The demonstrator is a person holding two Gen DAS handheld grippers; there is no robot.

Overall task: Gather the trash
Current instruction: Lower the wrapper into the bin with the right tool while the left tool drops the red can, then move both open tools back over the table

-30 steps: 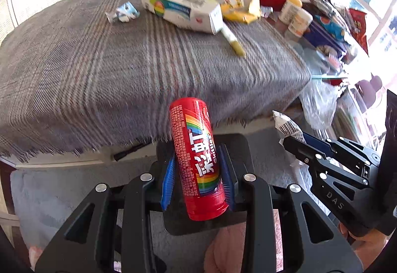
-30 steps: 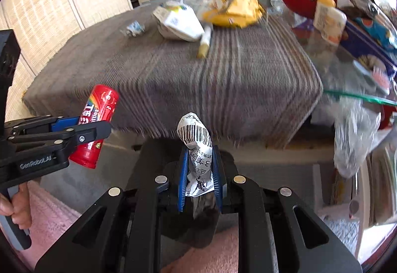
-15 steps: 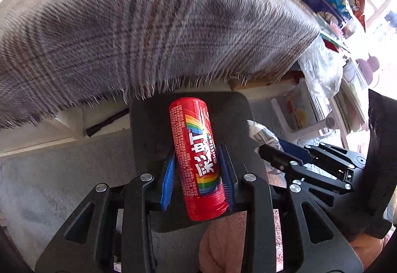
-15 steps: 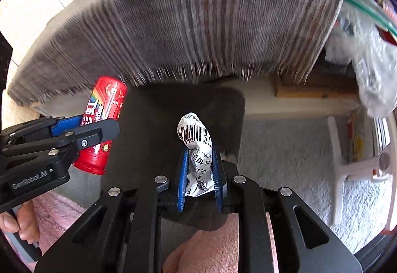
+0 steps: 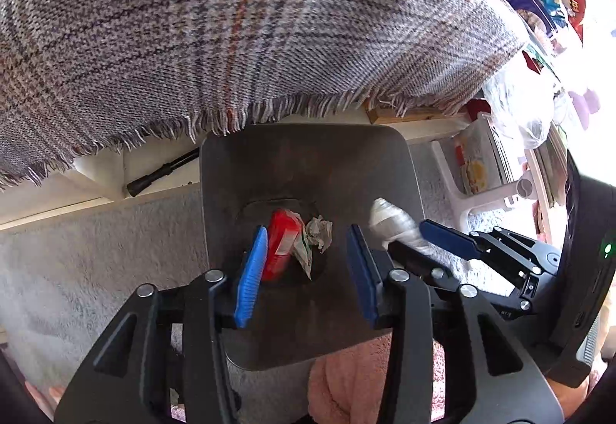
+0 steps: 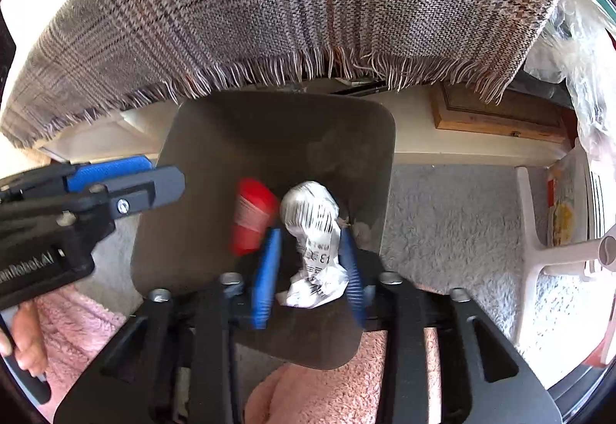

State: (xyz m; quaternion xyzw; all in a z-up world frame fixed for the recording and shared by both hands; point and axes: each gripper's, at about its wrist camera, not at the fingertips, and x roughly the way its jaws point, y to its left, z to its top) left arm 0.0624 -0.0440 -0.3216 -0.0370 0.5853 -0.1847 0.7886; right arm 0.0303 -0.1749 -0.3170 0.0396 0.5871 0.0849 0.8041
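Observation:
A dark grey trash bin stands on the carpet below the table edge. The red candy tube lies inside the bin beside crumpled paper. My left gripper is open and empty above the bin; it also shows in the right wrist view. My right gripper hovers over the bin with the crumpled white barcode wrapper between its blue pads, which have spread apart. The wrapper looks blurred and loose.
The table with the fringed plaid cloth overhangs the bin's far side. A white rack with papers and a clear plastic bag stand to the right. Pink slippers are below the bin.
My left gripper opened and the red tube dropped into the bin. Both grippers moved closer over the bin. My right gripper's pads widened around the wrapper.

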